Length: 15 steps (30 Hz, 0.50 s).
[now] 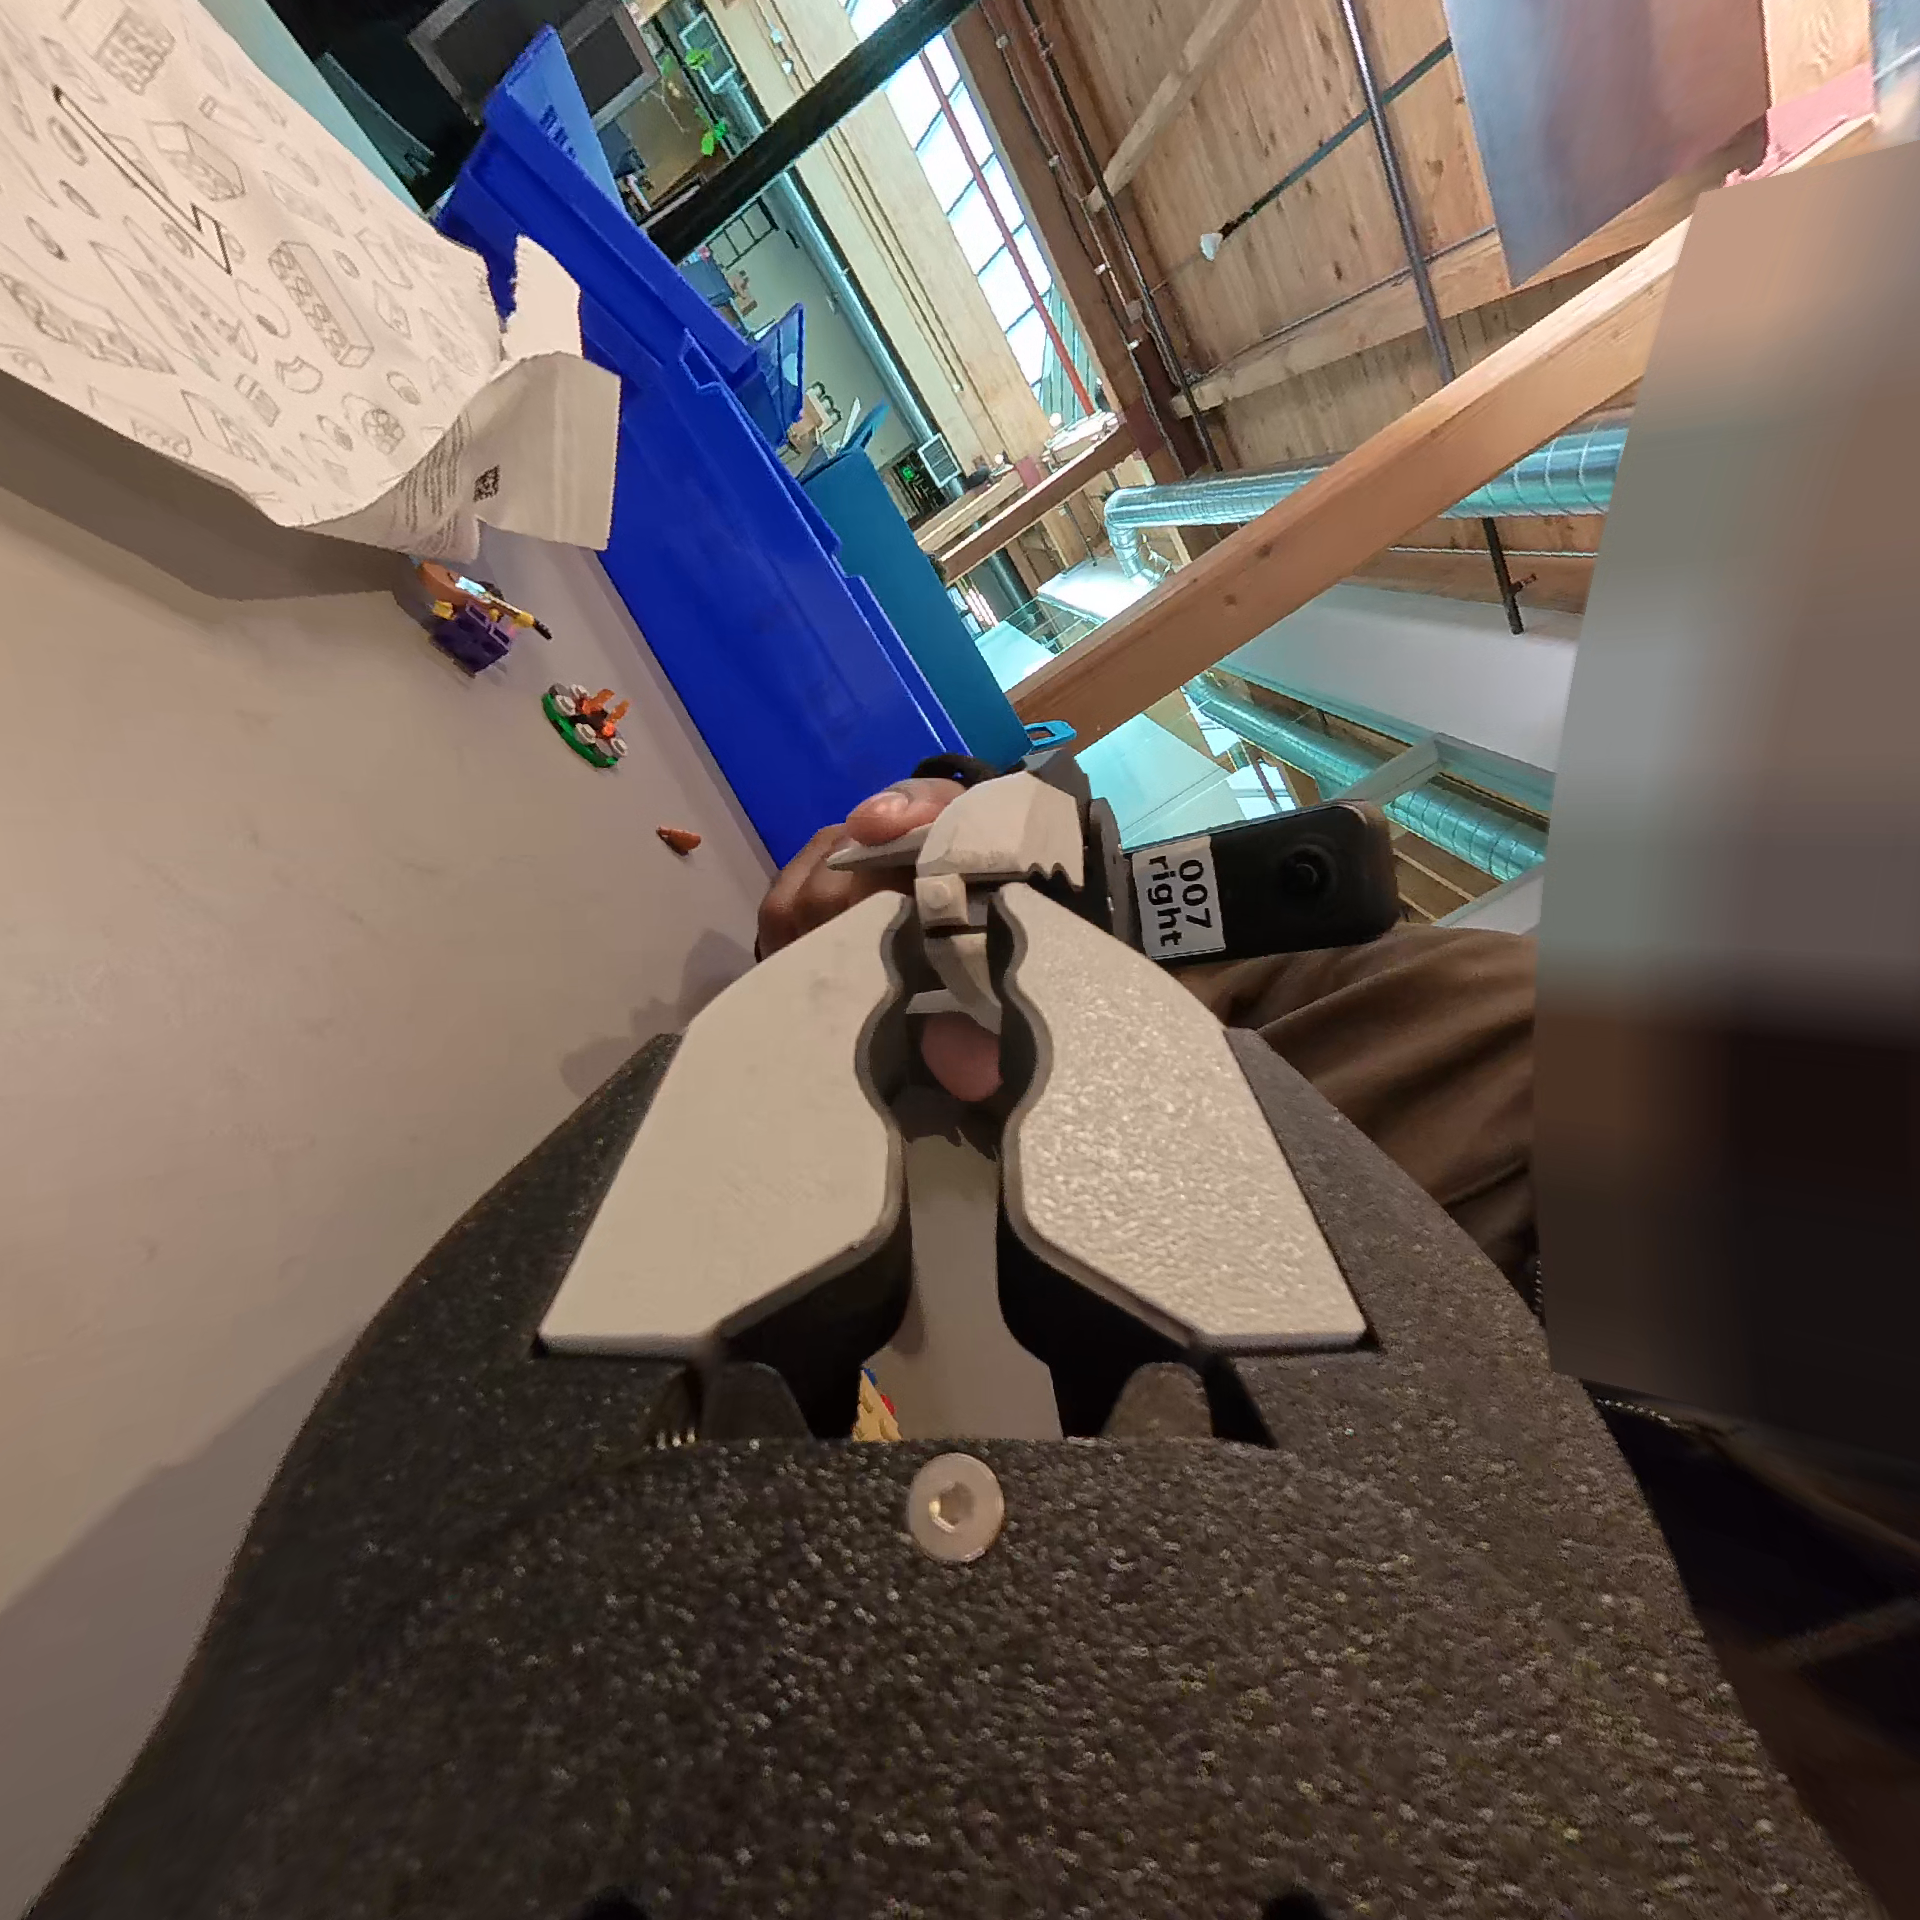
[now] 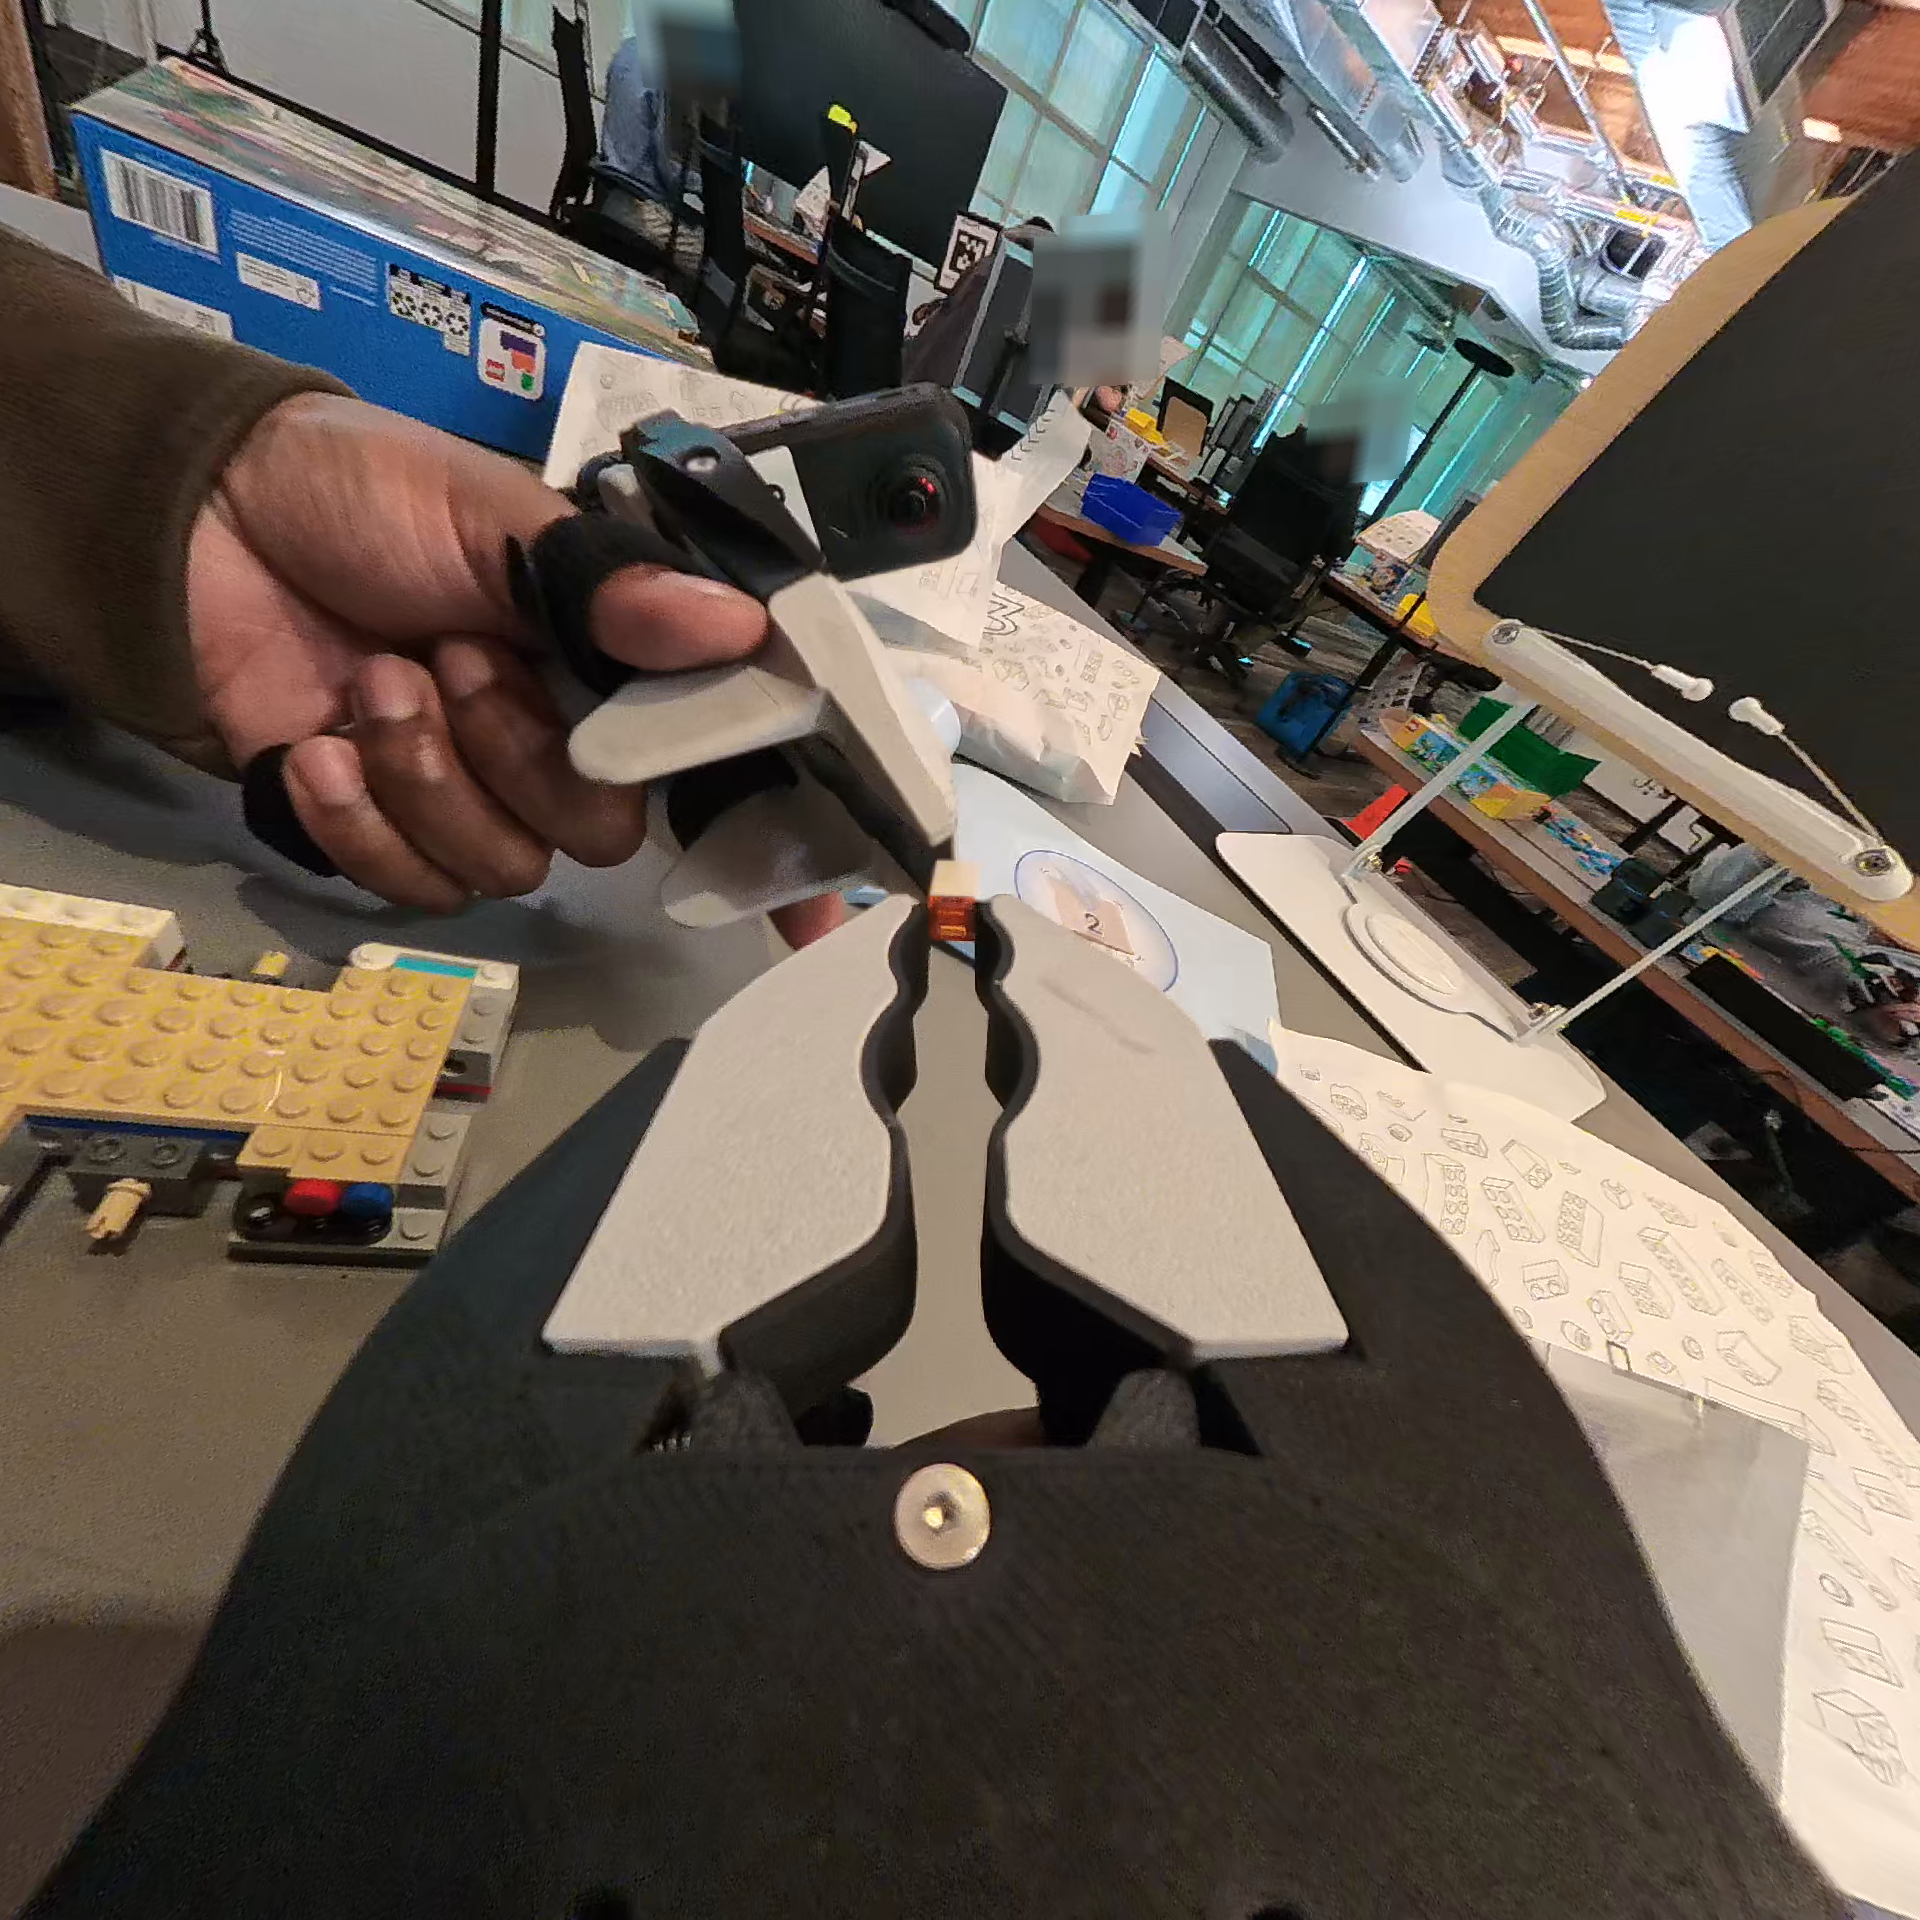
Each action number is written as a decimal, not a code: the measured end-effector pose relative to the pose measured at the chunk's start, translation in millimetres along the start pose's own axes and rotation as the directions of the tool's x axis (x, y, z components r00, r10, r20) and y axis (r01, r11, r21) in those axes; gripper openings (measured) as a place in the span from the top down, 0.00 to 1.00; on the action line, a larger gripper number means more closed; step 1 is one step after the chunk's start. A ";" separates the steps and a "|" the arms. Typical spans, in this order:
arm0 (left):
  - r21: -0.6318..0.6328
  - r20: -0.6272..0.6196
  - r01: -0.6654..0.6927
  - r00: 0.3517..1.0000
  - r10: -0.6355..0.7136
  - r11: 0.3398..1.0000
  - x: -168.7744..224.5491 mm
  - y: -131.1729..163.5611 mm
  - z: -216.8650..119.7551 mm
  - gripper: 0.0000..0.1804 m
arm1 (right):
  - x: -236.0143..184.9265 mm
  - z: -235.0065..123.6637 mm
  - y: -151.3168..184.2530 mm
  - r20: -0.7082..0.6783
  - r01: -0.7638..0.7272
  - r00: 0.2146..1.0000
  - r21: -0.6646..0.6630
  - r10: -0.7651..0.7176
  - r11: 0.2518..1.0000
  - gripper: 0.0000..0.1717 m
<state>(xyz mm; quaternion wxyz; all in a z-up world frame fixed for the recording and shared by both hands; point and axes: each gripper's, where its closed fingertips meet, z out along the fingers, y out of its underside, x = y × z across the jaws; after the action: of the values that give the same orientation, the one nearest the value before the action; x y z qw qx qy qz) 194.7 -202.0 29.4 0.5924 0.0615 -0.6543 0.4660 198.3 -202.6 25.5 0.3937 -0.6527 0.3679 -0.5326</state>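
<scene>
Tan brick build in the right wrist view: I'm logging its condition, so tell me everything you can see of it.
The tan brick build is a flat, stepped slab of studded plastic plates lying on the grey table, its left part cut off by the frame. White bricks line its far edge, one with a teal strip. Grey bricks border its right and near sides. Red and blue round studs sit at the near edge, and a tan peg sticks out there. Only the table is seen touching it.

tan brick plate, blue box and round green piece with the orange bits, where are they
tan brick plate (image 2: 208, 1049), right wrist view, on its studded top.
blue box (image 2: 343, 301), right wrist view, on its blue side panel.
round green piece (image 1: 587, 722), left wrist view, on its middle, among the orange bits.
</scene>
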 end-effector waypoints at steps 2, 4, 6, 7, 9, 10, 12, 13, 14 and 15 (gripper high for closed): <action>-0.016 -0.012 -0.002 1.000 0.002 1.000 2.0 2.0 1.0 0.92 | -0.9 -0.4 -0.3 0.011 -0.001 1.000 0.006 0.001 1.000 0.96; -0.048 -0.031 0.000 1.000 -0.002 0.999 4.4 7.1 3.7 0.91 | -4.0 -0.7 -1.4 0.029 0.006 1.000 0.012 -0.006 1.000 0.95; -0.064 -0.040 0.006 0.999 -0.008 0.998 5.2 10.4 5.8 0.91 | -8.1 -1.0 -2.9 0.045 0.019 0.999 0.020 -0.020 1.000 0.95; -0.071 -0.044 0.009 0.999 -0.012 0.997 5.4 11.7 6.3 0.91 | -9.7 -1.0 -3.2 0.050 0.026 0.998 0.021 -0.027 0.999 0.95; -0.080 -0.052 0.013 0.998 -0.017 0.997 6.1 13.3 6.3 0.95 | -11.3 -1.4 -4.2 0.054 0.035 0.998 0.027 -0.036 0.999 0.95; -0.082 -0.053 0.012 0.998 -0.016 0.997 5.8 13.7 6.0 0.96 | -11.7 -1.8 -5.2 0.057 0.034 0.998 0.032 -0.036 0.999 0.95; -0.087 -0.055 0.014 0.998 -0.019 0.996 5.6 14.5 5.8 0.96 | -12.4 -1.8 -5.4 0.057 0.037 0.998 0.032 -0.039 0.999 0.95; -0.087 -0.051 0.017 0.998 -0.022 0.996 4.9 14.6 5.8 0.96 | -12.8 -1.8 -4.9 0.055 0.041 0.998 0.030 -0.043 0.999 0.95; -0.086 -0.052 0.023 0.998 -0.027 0.996 4.8 14.7 6.1 0.96 | -13.3 -1.2 -3.9 0.053 0.049 0.997 0.024 -0.050 0.999 0.94; -0.090 -0.053 0.029 0.998 -0.034 0.996 4.8 15.7 6.9 0.96 | -14.2 -0.7 -2.6 0.056 0.057 0.997 0.016 -0.058 0.998 0.90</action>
<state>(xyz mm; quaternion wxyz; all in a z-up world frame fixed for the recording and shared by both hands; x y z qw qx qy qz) 178.5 -195.7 25.9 0.6194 0.0327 -0.6569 0.4286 195.5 -188.9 22.2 0.3933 -0.6749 0.3338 -0.5278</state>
